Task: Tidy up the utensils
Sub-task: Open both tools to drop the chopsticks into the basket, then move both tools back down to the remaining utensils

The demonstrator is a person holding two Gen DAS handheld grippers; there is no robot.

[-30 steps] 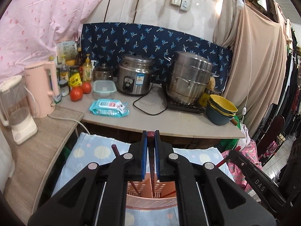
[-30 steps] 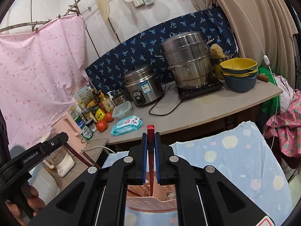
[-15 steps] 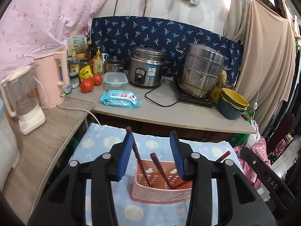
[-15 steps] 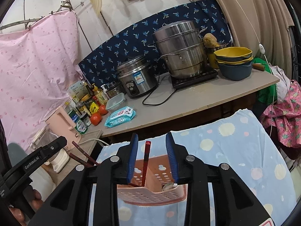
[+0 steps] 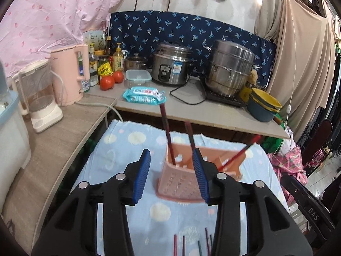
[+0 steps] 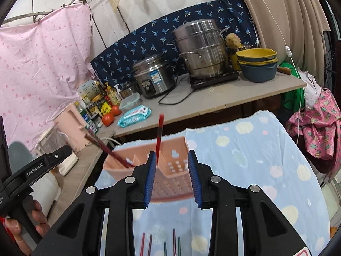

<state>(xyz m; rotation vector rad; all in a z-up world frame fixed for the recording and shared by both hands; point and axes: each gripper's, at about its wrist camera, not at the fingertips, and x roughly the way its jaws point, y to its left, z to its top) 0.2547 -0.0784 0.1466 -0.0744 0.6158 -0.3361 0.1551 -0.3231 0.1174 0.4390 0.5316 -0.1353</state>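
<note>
1. both grippers are empty: the left gripper point(image 5: 173, 176) has its jaws partly open with nothing between the pads, and the right gripper point(image 6: 171, 177) looks the same, partly open and holding nothing.
2. step in hand, as i read it: some chopsticks are already in, and it's time to go for the next ones.
3. the pink basket point(image 5: 181, 183) sits on the blue cloth point(image 5: 127, 140), just beyond both sets of fingers at 12 o'clock.
4. inside it: two dark red chopsticks point(image 5: 166, 132) stand in the left compartment, leaning toward 11 o'clock. one brighter red stick point(image 5: 243, 151) sits in the right compartment, tilted toward 2 o'clock.
5. in the right view that red stick point(image 6: 158, 138) stands almost upright, just past the left pad.
6. loose sticks point(image 6: 162, 244) lie on the cloth at 6 o'clock, below the grippers, red and green ones side by side. i can't count them; their lower ends are cut off.
7. next move calls for dropping low over those loose sticks, lining the jaws across one thin shaft and pinching it squarely.
</note>
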